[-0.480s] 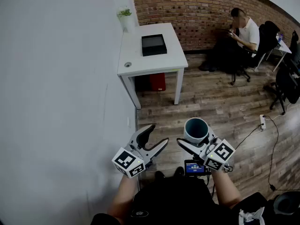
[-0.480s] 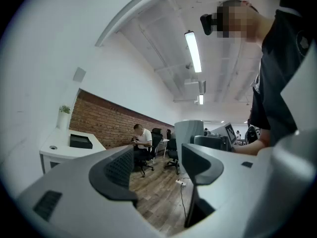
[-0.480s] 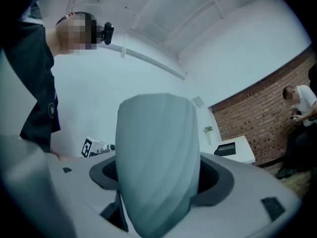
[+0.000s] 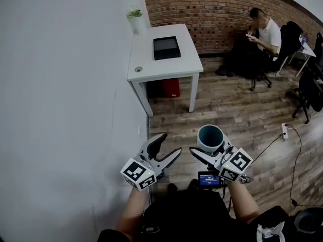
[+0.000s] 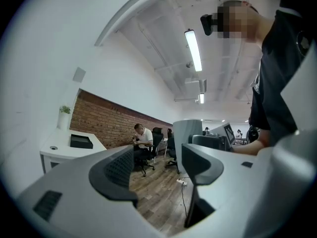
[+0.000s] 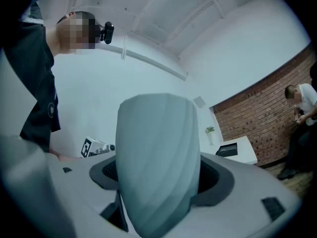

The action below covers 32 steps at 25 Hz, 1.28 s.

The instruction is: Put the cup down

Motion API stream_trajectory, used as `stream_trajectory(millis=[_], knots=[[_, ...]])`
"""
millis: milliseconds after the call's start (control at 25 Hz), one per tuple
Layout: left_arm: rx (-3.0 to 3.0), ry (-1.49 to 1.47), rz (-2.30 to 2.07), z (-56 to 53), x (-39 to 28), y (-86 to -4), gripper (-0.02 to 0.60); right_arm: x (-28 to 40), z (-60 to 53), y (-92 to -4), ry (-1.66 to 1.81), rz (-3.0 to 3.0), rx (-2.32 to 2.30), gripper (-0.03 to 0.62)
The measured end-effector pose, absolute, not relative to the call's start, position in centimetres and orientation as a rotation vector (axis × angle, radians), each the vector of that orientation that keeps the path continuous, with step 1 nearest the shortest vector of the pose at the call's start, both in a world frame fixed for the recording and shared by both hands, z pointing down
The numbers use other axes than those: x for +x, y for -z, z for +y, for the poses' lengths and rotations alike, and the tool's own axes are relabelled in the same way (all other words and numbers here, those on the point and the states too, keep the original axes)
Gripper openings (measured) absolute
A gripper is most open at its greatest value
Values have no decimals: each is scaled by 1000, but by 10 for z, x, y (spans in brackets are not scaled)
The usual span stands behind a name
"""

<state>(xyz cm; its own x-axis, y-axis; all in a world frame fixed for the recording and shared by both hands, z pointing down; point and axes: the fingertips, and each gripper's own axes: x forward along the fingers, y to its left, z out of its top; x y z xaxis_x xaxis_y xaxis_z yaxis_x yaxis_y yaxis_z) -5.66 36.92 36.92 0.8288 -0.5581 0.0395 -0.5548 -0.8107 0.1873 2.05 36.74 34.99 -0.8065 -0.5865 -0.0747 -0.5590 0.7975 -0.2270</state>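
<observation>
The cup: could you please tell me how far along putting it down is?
Done: the right hand-held gripper has the cup clamped upright. In hand: it hangs above the wooden floor. Left: setting it down, perhaps on the white table, and releasing. The left hand-held gripper is empty.

Upright teal cup [image 4: 210,138] clamped in right gripper [image 4: 209,148].

White table [image 4: 151,67], black tray [image 4: 166,48] and potted plant [image 4: 134,15] on it

Office corner by a brick wall [image 4: 202,6].
Upper centre, a white table [image 4: 150,68] holds a black tray [image 4: 166,48] and a plant [image 4: 134,15]; red box [image 4: 170,87] beneath. Person [image 4: 266,34] seated upper right.
</observation>
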Motion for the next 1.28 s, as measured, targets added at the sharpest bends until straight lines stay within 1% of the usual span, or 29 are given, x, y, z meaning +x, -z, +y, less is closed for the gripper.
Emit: stream_trajectory(millis=[840, 1040, 1280], knots=[[2785, 39, -875, 364, -50, -376, 307, 26, 363, -353, 335, 2840, -861, 364], [2774, 32, -865, 361, -36, -379, 295, 42, 363, -353, 348, 2831, -865, 365], [2769, 35, -879, 354, -12, -379, 291, 78, 354, -358, 388, 2786, -891, 365]])
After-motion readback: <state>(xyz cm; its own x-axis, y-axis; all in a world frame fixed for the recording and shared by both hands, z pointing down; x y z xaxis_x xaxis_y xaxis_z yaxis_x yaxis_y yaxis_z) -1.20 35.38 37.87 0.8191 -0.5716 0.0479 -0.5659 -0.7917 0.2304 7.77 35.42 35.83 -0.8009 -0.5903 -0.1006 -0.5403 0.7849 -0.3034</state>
